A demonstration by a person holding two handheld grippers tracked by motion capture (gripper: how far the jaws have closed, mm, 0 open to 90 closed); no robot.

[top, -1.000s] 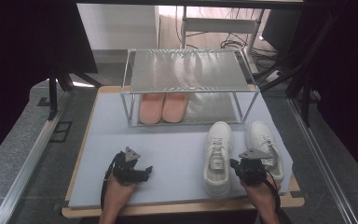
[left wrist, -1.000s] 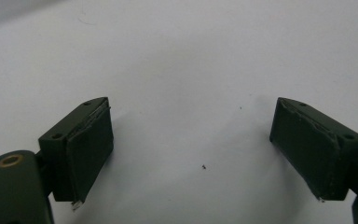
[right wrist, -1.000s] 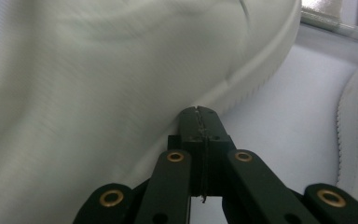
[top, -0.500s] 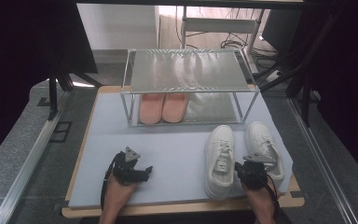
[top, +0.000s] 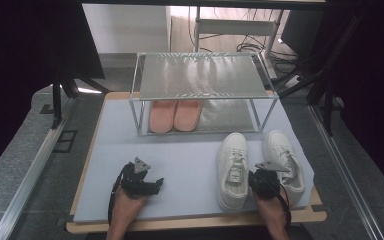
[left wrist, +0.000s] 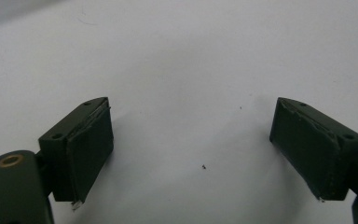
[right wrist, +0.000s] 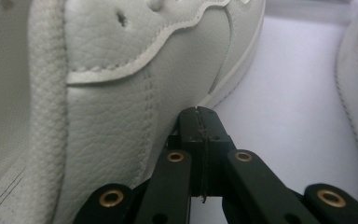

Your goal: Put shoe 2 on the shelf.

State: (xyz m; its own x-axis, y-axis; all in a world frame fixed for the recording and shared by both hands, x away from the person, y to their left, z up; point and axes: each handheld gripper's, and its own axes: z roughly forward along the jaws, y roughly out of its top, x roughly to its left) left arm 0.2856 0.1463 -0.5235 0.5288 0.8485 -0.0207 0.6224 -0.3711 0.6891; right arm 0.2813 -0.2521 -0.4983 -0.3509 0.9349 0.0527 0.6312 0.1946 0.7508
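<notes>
Your right hand-held gripper [right wrist: 200, 114] is clenched with nothing between its jaws, the tips touching the heel side of the left white sneaker [top: 233, 169]. That sneaker lies on the desk [top: 180, 165], in front of the shoe rack [top: 200, 90], with the second white sneaker [top: 282, 159] just beside it. Your left hand-held gripper [left wrist: 191, 149] rests released over bare desk, well apart from the left white sneaker.

Bare table [top: 180, 165] lies open from 9 to 12 o'clock of the left gripper [top: 155, 186], up to the rack [top: 200, 90]. The right gripper [top: 252, 181] sits wedged between two sneakers: one [top: 232, 167] touching at 9 o'clock, the other [top: 282, 157] near at 2 o'clock.
</notes>
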